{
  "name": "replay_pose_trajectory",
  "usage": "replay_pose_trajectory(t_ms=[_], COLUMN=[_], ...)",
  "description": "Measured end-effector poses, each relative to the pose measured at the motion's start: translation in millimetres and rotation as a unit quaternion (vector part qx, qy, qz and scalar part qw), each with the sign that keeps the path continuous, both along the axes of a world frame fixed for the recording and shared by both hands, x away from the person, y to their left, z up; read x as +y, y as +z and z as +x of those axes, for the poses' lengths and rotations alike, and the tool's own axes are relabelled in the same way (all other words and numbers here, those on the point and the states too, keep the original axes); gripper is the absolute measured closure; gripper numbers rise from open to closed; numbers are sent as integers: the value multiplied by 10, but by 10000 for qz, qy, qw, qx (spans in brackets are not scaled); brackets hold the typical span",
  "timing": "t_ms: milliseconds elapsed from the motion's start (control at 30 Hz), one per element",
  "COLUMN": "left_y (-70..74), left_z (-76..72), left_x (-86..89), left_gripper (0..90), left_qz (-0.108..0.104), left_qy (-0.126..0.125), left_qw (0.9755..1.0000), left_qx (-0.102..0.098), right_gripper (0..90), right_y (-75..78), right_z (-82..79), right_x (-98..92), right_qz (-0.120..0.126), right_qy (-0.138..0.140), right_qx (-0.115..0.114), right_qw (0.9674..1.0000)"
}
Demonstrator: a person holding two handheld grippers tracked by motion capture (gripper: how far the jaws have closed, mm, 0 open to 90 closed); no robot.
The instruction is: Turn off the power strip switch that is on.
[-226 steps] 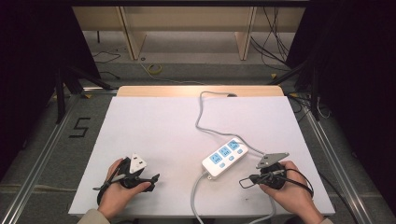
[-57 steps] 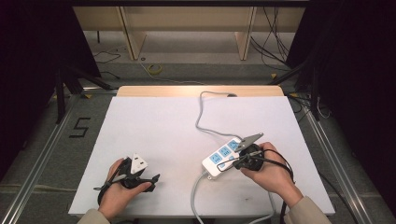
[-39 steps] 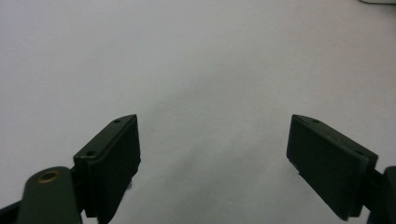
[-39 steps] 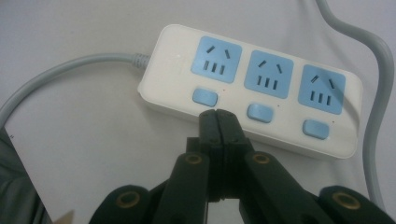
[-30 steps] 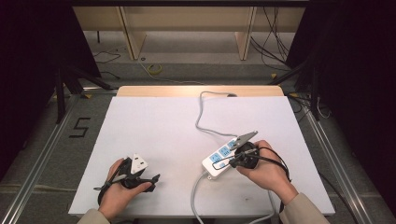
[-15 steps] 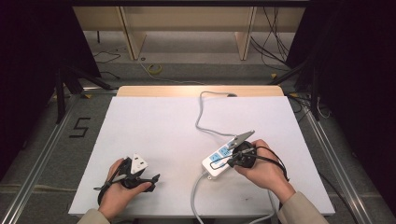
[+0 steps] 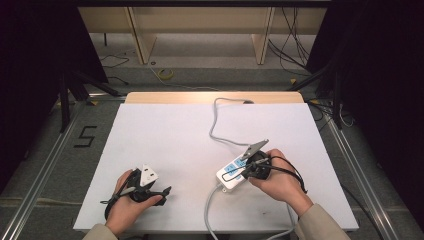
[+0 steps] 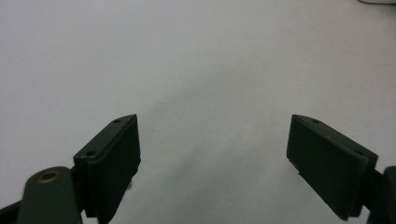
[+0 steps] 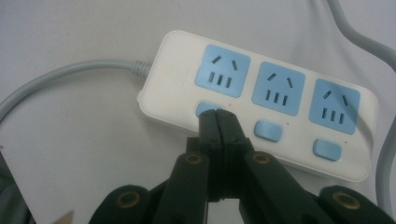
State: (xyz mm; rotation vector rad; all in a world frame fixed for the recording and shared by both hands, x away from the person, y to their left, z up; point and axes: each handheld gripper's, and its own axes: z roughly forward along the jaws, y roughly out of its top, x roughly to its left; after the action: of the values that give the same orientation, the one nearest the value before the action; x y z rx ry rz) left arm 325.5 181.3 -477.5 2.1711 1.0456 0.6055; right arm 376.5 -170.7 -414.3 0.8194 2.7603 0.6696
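The white table (image 7: 165,130) carried a white power strip (image 9: 261,100) near its front right, its grey cable (image 7: 216,125) looping toward the far edge. The right gripper (image 9: 218,122), jaws pressed together, touched the strip's first blue switch (image 9: 205,108). The left gripper (image 8: 212,154) rested front left, jaws spread wide over bare surface.
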Motion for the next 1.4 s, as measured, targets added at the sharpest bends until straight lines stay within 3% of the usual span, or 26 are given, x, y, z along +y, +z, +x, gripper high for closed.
replay_pose_trajectory(t_ms=[667, 1133, 1400], left_y=[3, 4, 5], left_z=[-2, 3, 3], left_x=[-10, -15, -21], left_gripper=[175, 174, 175], left_qz=[10, -16, 0], left_qy=[-16, -15, -21], left_qw=[10000, 10000, 10000], left_qx=[2, -13, -4], right_gripper=[900, 900, 900], right_y=[-45, -175, -200], right_z=[82, 171, 195], right_x=[38, 218, 228], right_qz=[-59, -229, -269], right_qy=[-49, 37, 25], right_qx=[43, 194, 188], right_qw=[10000, 9995, 9995])
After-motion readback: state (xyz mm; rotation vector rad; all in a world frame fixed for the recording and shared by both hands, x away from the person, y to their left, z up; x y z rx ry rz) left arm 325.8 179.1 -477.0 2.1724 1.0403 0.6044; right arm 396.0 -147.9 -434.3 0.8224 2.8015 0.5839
